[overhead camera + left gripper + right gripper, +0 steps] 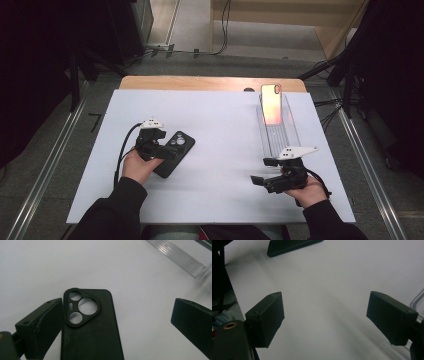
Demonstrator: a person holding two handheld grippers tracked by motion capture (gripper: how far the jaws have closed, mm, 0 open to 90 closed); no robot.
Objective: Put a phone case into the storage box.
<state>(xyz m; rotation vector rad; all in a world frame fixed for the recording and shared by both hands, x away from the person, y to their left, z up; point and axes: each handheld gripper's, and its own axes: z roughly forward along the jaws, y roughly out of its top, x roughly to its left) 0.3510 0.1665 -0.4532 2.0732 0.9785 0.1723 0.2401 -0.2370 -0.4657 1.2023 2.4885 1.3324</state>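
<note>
A black phone case (176,150) lies back up on the white board (220,130), left of the middle. Its camera cut-outs face up in the left gripper view, where the phone case (92,337) sits low between the jaws. My left gripper (161,148) hovers over the case's near end and is open (116,307). Its left jaw is close beside the case's edge; the right jaw stands well apart. A phone (271,103) with a glowing orange screen leans upright on a clear stand (278,135) at the back right. My right gripper (262,170) is open over bare board (325,302), just in front of the stand.
The wooden table edge (210,83) shows behind the board. In the right gripper view the case (292,246) lies at the top and a corner of the clear stand (418,302) at the right. Cables and dark equipment stands ring the table on the floor.
</note>
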